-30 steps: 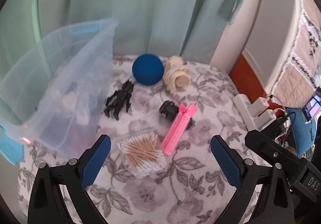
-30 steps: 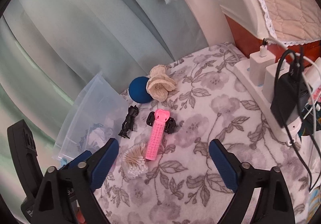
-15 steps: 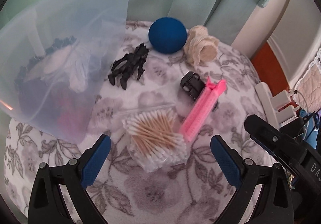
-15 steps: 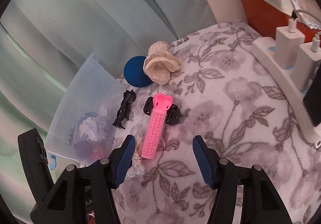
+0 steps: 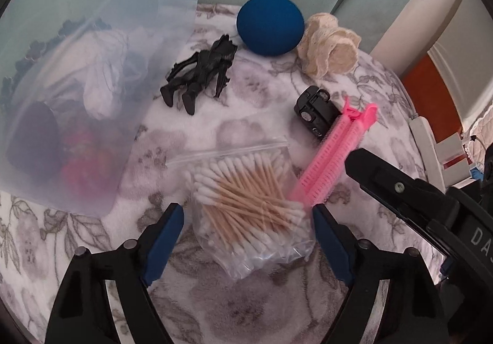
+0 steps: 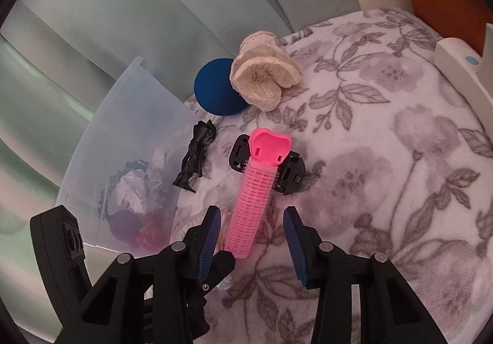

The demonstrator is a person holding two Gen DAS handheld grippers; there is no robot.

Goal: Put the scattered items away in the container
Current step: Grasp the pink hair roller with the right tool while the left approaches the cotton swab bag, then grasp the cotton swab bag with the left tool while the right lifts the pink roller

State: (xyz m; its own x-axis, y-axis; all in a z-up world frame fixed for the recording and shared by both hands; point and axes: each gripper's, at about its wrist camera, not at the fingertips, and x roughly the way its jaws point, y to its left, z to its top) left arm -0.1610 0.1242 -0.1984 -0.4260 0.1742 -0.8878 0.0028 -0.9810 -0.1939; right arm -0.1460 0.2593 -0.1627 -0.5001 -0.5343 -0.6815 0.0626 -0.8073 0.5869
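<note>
A clear bag of cotton swabs (image 5: 251, 205) lies between the open fingers of my left gripper (image 5: 248, 220). A pink hair-roller clip (image 6: 257, 190) lies between the open fingers of my right gripper (image 6: 251, 230), its far end over a black clip (image 6: 288, 174); it also shows in the left wrist view (image 5: 334, 153). The clear plastic container (image 5: 92, 36) stands at the left, with crumpled paper and dark and red items inside. A black toy figure (image 5: 200, 73), a blue ball (image 5: 269, 25) and a cream knitted bundle (image 5: 331, 48) lie on the floral cloth.
A white power strip (image 6: 462, 66) with plugs runs along the right edge of the cloth. Green curtains hang behind. The right gripper's body (image 5: 416, 199) reaches in beside the swab bag.
Both grippers have moved down and forward. The left now straddles the swab bag. The right's fingers have narrowed and now flank the pink roller clip.
</note>
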